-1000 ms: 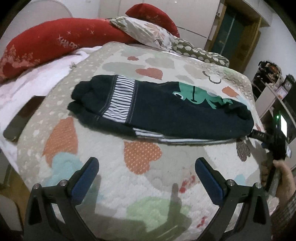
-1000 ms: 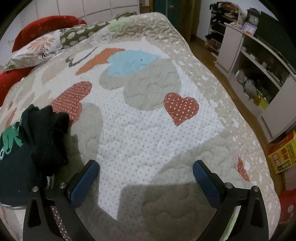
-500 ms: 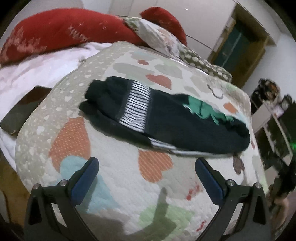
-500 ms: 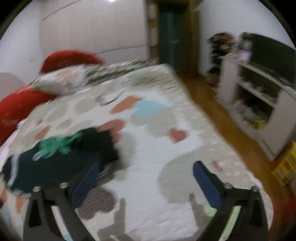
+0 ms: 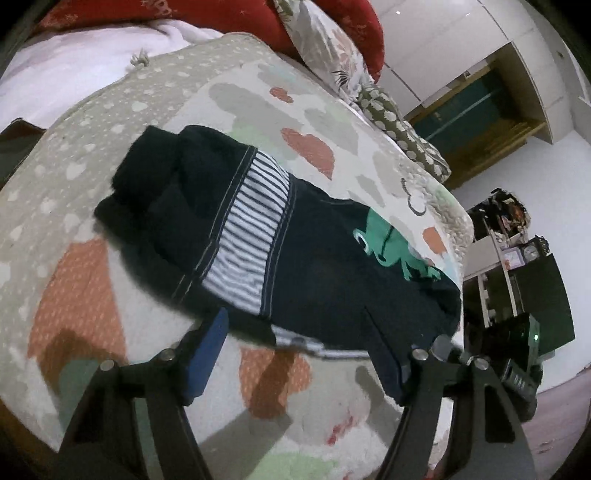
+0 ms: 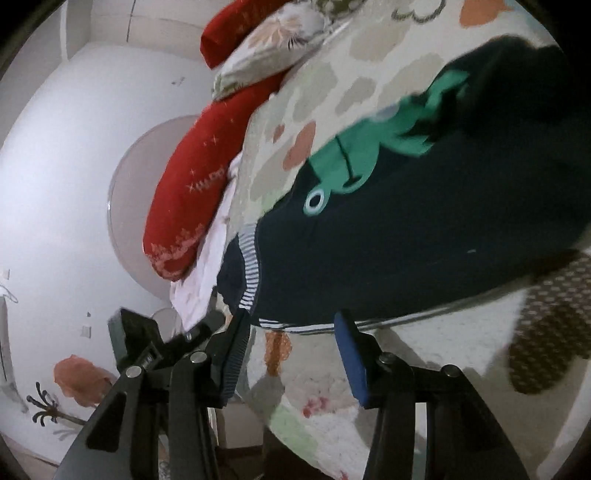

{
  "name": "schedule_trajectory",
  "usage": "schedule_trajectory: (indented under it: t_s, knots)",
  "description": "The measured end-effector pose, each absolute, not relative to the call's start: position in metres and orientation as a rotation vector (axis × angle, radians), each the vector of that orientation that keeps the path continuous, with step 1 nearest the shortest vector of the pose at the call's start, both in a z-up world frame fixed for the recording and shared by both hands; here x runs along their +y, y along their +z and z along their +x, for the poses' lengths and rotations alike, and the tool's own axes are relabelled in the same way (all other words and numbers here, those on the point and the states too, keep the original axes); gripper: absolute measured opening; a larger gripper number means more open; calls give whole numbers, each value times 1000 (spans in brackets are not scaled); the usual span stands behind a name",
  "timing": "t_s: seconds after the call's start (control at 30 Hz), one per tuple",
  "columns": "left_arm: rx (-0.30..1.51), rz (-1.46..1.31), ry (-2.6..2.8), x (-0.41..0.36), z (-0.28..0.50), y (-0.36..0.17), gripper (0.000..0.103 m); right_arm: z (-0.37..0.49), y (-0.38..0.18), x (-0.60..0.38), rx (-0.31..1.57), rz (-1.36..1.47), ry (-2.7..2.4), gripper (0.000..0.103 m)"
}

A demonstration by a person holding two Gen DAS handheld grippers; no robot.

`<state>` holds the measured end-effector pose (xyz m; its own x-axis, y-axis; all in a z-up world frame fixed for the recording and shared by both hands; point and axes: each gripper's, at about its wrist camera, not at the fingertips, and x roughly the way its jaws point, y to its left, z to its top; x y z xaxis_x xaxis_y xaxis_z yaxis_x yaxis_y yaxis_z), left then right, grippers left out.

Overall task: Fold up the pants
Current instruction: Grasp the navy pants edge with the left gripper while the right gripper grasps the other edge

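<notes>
The dark navy pants (image 5: 295,258), with a striped band and a green frog print, lie folded on the quilted bedspread (image 5: 92,177). My left gripper (image 5: 295,339) is open, its blue pads just at the near edge of the pants, nothing between them. In the right wrist view the pants (image 6: 424,229) fill the upper right. My right gripper (image 6: 291,358) is open, narrower than before, its tips at the pants' lower edge near the striped hem, nothing held. The other gripper (image 6: 147,347) shows at lower left there.
Red pillows (image 5: 184,14) and a floral pillow (image 5: 325,48) lie at the head of the bed. A dark shelf unit (image 5: 517,258) stands past the bed's right edge. A white wall with a round panel (image 6: 122,192) lies left in the right wrist view.
Both grippers have tilted and moved in to the near edge of the pants. The right gripper swung round from the bare quilt to face the pants, and its jaws have narrowed.
</notes>
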<state>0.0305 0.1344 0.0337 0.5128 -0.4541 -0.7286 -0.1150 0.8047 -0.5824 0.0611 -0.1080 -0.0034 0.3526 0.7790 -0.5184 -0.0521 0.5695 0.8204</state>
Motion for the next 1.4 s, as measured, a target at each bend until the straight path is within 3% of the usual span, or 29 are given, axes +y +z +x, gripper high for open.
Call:
schedule_trajectory:
  t_s: [0.3, 0.67, 0.7, 0.73, 0.8, 1.17, 1.4]
  knots:
    - [1048, -674, -246, 137, 48, 25, 64, 70, -30, -104, 1158, 853, 557, 52]
    - [1085, -656, -223, 135, 60, 16, 62, 65, -20, -125, 1085, 861, 474, 54]
    - [1073, -644, -222, 133, 62, 18, 45, 63, -20, -124, 1081, 886, 505, 57]
    - [1073, -636, -221, 132, 64, 20, 22, 62, -20, -122, 1079, 918, 542, 59]
    - [1089, -642, -232, 131, 72, 20, 6, 59, -21, -116, 1077, 994, 633, 64]
    - [1038, -721, -243, 141, 69, 39, 6, 74, -50, -67, 1192, 1114, 754, 70]
    - [1002, -696, -236, 143, 63, 48, 6, 68, -35, -111, 1083, 1040, 536, 70]
